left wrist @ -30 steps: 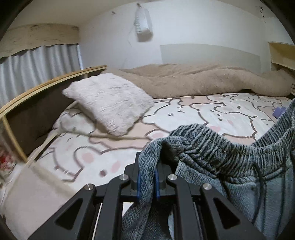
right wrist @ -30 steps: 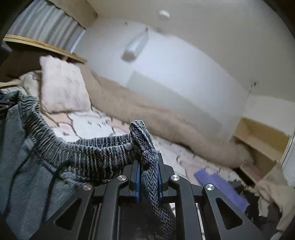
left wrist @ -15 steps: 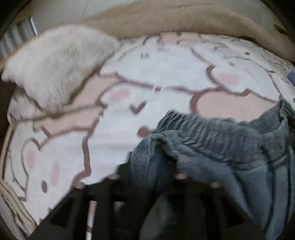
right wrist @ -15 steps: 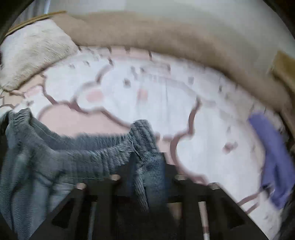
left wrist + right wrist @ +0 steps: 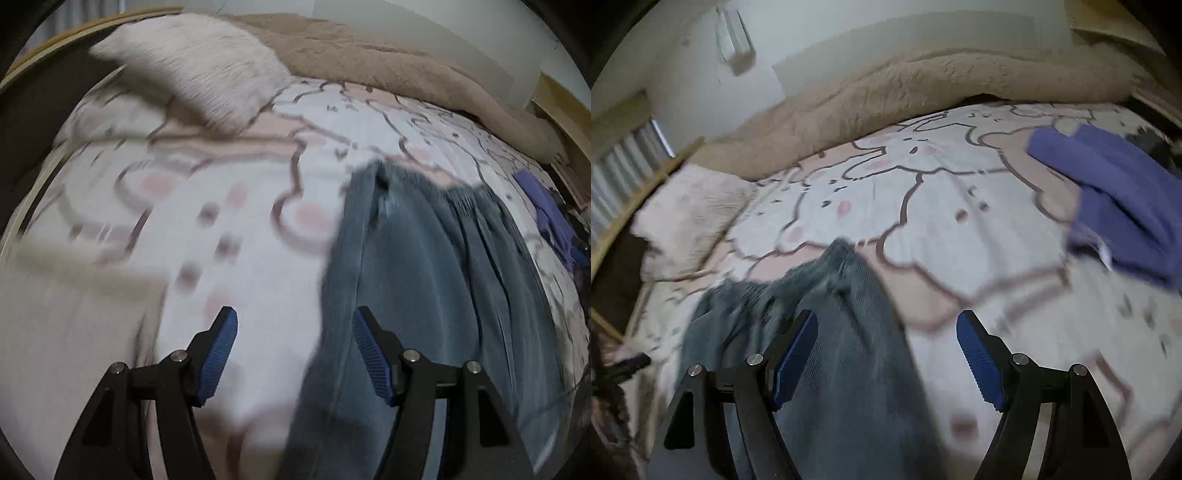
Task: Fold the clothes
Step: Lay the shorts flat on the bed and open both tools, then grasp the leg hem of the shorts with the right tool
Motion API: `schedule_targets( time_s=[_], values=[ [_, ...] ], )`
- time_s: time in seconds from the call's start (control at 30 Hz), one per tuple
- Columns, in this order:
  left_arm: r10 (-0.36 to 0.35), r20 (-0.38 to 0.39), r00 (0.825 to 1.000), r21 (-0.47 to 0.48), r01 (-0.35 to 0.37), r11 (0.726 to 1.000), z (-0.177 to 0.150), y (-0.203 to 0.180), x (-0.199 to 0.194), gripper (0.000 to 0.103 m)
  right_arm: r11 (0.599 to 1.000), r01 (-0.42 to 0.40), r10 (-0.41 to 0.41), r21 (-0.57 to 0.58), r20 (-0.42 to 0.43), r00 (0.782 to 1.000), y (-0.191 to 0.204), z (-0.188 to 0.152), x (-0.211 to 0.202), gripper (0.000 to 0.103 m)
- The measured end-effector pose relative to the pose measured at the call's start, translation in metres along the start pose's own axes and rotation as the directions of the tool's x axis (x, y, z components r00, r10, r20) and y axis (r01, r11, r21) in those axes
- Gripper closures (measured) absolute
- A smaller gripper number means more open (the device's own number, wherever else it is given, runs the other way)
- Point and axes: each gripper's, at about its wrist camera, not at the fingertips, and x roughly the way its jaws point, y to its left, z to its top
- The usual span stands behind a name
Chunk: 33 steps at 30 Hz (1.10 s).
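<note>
Left claw [image 5: 293, 354]: jaws spread wide, nothing held, hovering above the bed [image 5: 229, 236]. Grey-blue trousers [image 5: 424, 266] laid flat on the patterned sheet, long axis running away from the claws, gathered waistband at the far end. Near edge of the garment passing between the left claw's jaws toward the right-hand pad; bulk of cloth lying to its right.

Right claw [image 5: 886, 356]: likewise wide open, empty. Same trousers [image 5: 846, 332] under and left of it, right edge falling between its pads [image 5: 796, 354]. Garment thus bracketed between the two claws, each about equally near its own side edge.

Judgement: spread flat, no fold visible as yet.

Far right: purple garment [image 5: 1123, 206], apart from the trousers.
</note>
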Motion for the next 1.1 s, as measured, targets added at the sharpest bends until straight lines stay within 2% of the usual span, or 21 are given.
schedule_targets(
  time_s=[0.1, 0.2, 0.3, 0.4, 0.5, 0.63, 0.77, 0.83, 0.93, 1.0, 1.1],
  values=[
    [0.002, -0.025, 1.000, -0.018, -0.003, 1.000, -0.057, 0.010, -0.034, 0.039, 0.999, -0.018, 0.018, 0.035, 0.004, 1.000, -0.008, -0.041, -0.062, 0.026],
    [0.023, -0.015, 1.000, -0.003, -0.023, 1.000, -0.106, 0.012, -0.072, 0.039, 1.000, 0.012, -0.012, 0.020, 0.024, 1.000, -0.004, -0.072, -0.122, 0.026],
    [0.038, 0.018, 0.999, 0.016, -0.038, 0.999, -0.139, 0.013, -0.106, 0.038, 0.999, 0.041, -0.040, -0.023, 0.062, 0.997, 0.006, -0.093, -0.186, 0.026],
    [0.084, 0.036, 0.996, 0.023, -0.085, 0.996, -0.162, 0.018, -0.114, 0.032, 0.993, 0.088, -0.082, -0.079, 0.075, 0.994, 0.014, -0.115, -0.226, 0.026],
    [0.137, 0.052, 0.989, 0.022, -0.138, 0.990, -0.178, 0.023, -0.100, 0.032, 0.980, 0.167, -0.162, -0.108, 0.051, 0.985, 0.013, -0.151, -0.222, 0.026],
    [0.190, 0.054, 0.980, 0.032, -0.192, 0.981, -0.190, 0.025, -0.068, 0.032, 0.974, 0.216, -0.219, -0.074, -0.035, 0.975, -0.003, -0.201, -0.187, 0.026],
    [0.132, 0.023, 0.991, -0.009, -0.132, 0.991, -0.194, 0.028, -0.044, 0.032, 0.963, 0.268, -0.268, -0.021, -0.106, 0.958, -0.019, -0.242, -0.153, 0.026],
    [0.085, 0.006, 0.996, -0.057, -0.085, 0.995, -0.195, 0.030, -0.034, 0.032, 0.955, 0.296, -0.291, 0.025, -0.108, 0.950, -0.027, -0.251, -0.145, 0.026],
    [0.083, 0.032, 0.996, -0.085, -0.080, 0.993, -0.195, 0.026, -0.028, 0.029, 0.941, 0.312, -0.301, 0.132, -0.097, 0.949, -0.042, -0.260, -0.137, 0.029],
    [0.051, 0.025, 0.998, -0.084, -0.049, 0.995, -0.193, 0.018, -0.026, 0.029, 0.940, 0.269, -0.252, 0.211, -0.102, 0.962, -0.052, -0.262, -0.128, 0.049],
    [0.013, 0.011, 1.000, -0.071, -0.012, 0.997, -0.189, 0.005, -0.022, 0.029, 0.940, 0.263, -0.250, 0.219, -0.085, 0.964, -0.048, -0.264, -0.122, 0.075]
  ],
)
